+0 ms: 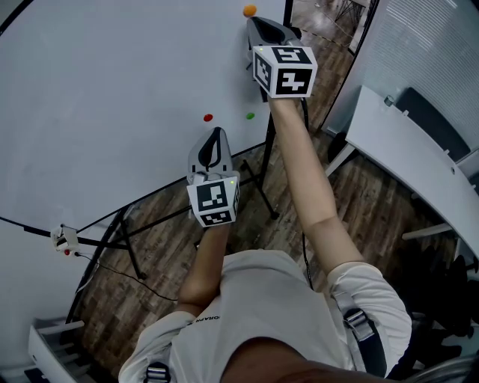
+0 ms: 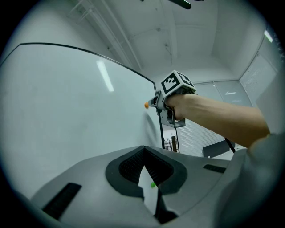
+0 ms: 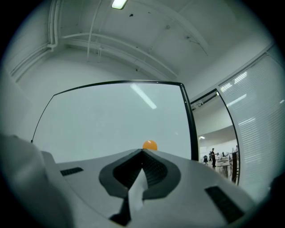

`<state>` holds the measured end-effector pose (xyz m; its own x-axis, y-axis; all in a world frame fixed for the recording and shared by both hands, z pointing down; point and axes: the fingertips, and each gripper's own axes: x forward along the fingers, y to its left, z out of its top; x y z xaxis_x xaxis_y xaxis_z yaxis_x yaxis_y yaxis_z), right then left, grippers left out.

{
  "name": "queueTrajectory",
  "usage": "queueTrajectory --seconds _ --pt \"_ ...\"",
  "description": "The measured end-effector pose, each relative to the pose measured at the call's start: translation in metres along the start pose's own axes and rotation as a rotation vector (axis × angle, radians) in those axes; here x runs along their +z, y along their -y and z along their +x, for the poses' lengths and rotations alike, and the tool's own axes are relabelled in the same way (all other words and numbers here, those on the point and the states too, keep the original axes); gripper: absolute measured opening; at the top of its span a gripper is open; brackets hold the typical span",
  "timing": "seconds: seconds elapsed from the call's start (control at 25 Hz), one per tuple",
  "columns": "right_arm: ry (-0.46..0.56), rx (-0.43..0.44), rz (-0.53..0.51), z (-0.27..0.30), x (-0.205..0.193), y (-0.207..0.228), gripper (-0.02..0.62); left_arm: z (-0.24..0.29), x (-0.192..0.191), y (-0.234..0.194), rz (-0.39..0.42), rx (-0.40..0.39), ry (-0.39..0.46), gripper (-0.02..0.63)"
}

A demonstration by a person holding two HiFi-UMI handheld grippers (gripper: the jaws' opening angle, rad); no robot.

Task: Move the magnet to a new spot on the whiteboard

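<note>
An orange magnet point(image 1: 249, 10) sits high on the whiteboard point(image 1: 112, 90), near its right edge. My right gripper point(image 1: 254, 21) is raised to it with the jaws closed together, their tips just below the magnet. In the right gripper view the magnet point(image 3: 149, 145) peeks over the meeting tips point(image 3: 142, 151); I cannot tell whether they touch it. My left gripper point(image 1: 216, 133) is lower, shut and empty, and points at the board just under a red magnet point(image 1: 208, 117). A green magnet point(image 1: 250, 116) is to the right of the red one. The left gripper view shows the right gripper point(image 2: 153, 103) with the orange magnet point(image 2: 146, 105) at its tip.
The whiteboard stands on black stand legs point(image 1: 254, 176) over a wood floor. A white desk point(image 1: 404, 149) and a dark chair point(image 1: 426, 112) are at the right. A small clip-like fitting point(image 1: 66, 239) hangs at the board's lower edge at the left.
</note>
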<state>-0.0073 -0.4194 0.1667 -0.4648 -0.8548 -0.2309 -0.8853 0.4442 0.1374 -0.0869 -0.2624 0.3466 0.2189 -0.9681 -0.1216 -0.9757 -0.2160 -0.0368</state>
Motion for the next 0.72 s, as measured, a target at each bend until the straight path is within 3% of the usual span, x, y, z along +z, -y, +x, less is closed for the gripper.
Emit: queueTrajectory --seconds 0.72 --pt "0.000 0.035 0.036 -0.044 -0.023 -0.026 0.012 -0.003 0.009 0.002 -0.025 -0.027 0.018 0.002"
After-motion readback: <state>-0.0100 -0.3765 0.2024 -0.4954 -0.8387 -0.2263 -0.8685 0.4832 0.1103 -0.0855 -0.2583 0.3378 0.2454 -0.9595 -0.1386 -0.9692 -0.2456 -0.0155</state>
